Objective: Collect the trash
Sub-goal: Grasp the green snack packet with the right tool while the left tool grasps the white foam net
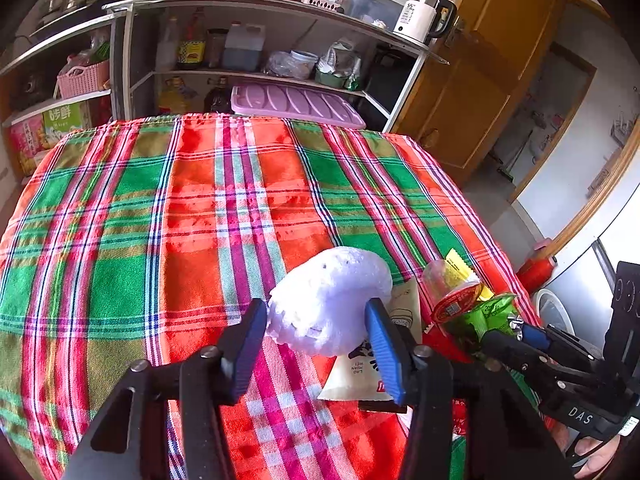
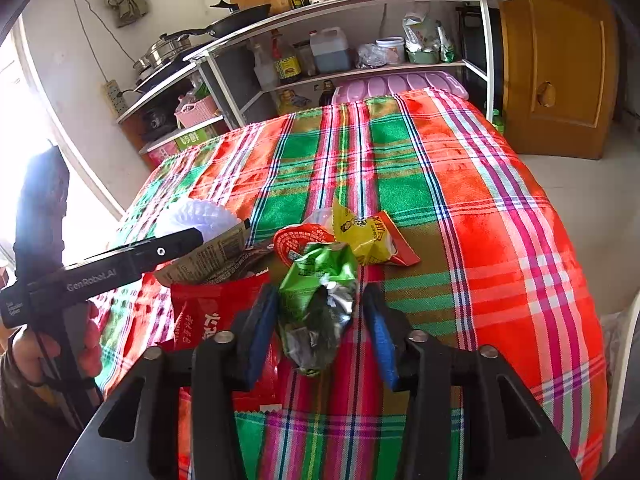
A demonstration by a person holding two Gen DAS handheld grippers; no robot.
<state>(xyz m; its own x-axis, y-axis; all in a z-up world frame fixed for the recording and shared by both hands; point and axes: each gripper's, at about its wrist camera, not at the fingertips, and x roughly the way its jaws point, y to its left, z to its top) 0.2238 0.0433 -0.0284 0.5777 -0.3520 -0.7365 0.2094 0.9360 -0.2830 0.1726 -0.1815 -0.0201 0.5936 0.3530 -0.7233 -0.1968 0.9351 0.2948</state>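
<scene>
A white foam net sleeve (image 1: pixel 330 300) sits between my left gripper's (image 1: pixel 316 344) open fingers, above the plaid tablecloth (image 1: pixel 200 220); it also shows in the right wrist view (image 2: pixel 196 220). My right gripper (image 2: pixel 320 328) stands open around a crumpled green wrapper (image 2: pixel 320 288); whether the pads touch it is unclear. Beside it lie a red snack bag (image 2: pixel 208 320), a tan printed packet (image 2: pixel 216 256), a plastic cup with a red lid (image 2: pixel 302 240) and a yellow wrapper (image 2: pixel 360 236). In the left wrist view the right gripper (image 1: pixel 516 336) is at the green wrapper (image 1: pixel 484 316).
Metal shelves (image 1: pixel 260 76) with bottles, a pink lid (image 1: pixel 292 106) and a kettle (image 1: pixel 424 16) stand behind the table. A wooden door (image 2: pixel 556 60) is at the right. A white bin rim (image 1: pixel 554 312) sits on the floor past the table's right edge.
</scene>
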